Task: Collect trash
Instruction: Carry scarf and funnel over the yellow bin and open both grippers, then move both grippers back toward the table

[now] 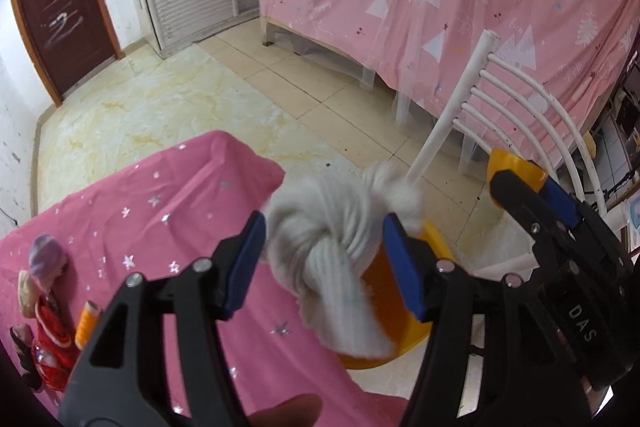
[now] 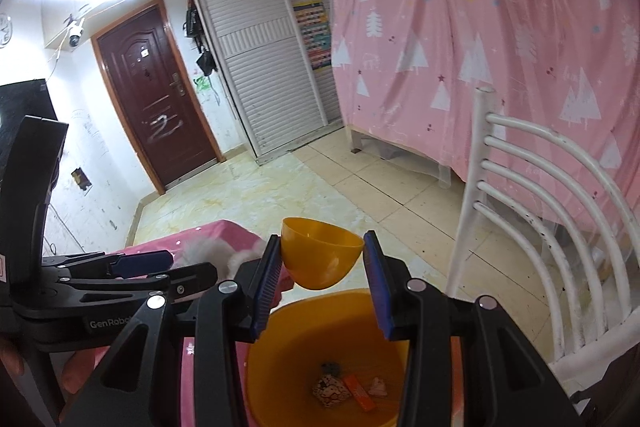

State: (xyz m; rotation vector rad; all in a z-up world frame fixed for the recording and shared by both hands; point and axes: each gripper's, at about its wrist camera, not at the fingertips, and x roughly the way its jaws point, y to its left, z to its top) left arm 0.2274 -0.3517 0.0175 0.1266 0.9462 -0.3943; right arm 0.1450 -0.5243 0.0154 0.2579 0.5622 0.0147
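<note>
Above the orange bin (image 2: 280,355), the right gripper (image 2: 322,267) clasps a small orange cup (image 2: 320,253) ready to drop in. The left gripper (image 1: 324,259), jaws spread, has a white sock (image 1: 336,251) loose between them, over the bin's rim.

Blk gripper (image 1: 324,263), blue pads (image 1: 244,263)

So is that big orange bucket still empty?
No, the orange bucket already holds a few scraps of trash at its bottom.

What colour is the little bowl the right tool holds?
Orange-yellow bowl; right wrist view shows it best.
</note>
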